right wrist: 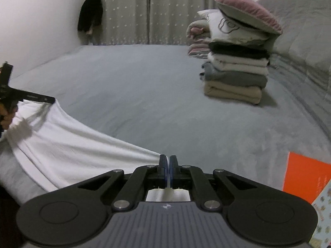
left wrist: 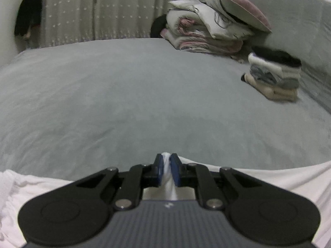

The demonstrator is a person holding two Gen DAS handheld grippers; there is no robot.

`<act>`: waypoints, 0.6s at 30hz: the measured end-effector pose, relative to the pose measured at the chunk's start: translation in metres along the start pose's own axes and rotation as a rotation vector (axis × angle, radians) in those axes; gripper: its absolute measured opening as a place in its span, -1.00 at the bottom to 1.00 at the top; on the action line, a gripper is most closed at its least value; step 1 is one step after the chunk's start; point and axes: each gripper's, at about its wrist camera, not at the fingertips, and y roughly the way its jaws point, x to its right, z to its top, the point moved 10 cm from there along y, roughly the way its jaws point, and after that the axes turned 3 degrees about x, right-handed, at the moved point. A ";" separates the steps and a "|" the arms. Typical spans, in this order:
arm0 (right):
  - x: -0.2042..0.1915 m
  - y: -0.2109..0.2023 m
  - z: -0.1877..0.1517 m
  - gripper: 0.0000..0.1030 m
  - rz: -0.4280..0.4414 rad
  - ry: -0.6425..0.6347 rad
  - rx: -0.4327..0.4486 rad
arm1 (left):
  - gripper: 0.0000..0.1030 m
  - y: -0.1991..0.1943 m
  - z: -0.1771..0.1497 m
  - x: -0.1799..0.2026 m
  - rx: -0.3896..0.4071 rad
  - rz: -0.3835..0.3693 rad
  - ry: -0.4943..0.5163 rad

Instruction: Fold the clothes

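Observation:
A white garment (right wrist: 68, 146) is stretched in the air above the near edge of the grey bed (right wrist: 144, 86). My right gripper (right wrist: 168, 161) is shut on one end of it. The cloth runs left from there to my left gripper (right wrist: 50, 100), seen at the far left edge with a hand behind it. In the left wrist view my left gripper (left wrist: 166, 160) is shut on a bunched fold of the white garment (left wrist: 289, 175), which spreads to both sides beneath it. A stack of folded clothes (right wrist: 235, 76) (left wrist: 275, 76) stands on the bed at the right.
Pillows and folded bedding (left wrist: 213, 26) are piled at the back right of the bed. Curtains (right wrist: 149, 12) hang behind, with a black item (right wrist: 90, 14) hanging at the left wall. An orange board (right wrist: 304, 177) lies at the right edge. The grey bedspread (left wrist: 134, 93) stretches wide ahead.

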 end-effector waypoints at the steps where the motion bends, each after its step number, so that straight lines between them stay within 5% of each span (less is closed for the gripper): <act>1: 0.000 0.002 0.000 -0.92 -0.005 -0.002 -0.006 | -0.81 0.002 -0.001 0.001 -0.003 0.008 0.006; 11: 0.008 0.047 -0.037 -0.92 -0.068 0.005 -0.107 | -0.73 0.023 -0.016 0.007 -0.031 0.087 0.071; 16: 0.006 0.035 -0.028 -0.72 -0.099 0.050 -0.094 | -0.11 0.013 -0.015 0.009 -0.028 0.118 0.080; 18: 0.001 0.029 -0.022 -0.51 -0.096 0.056 -0.078 | -0.06 0.003 -0.013 0.008 -0.020 0.119 0.070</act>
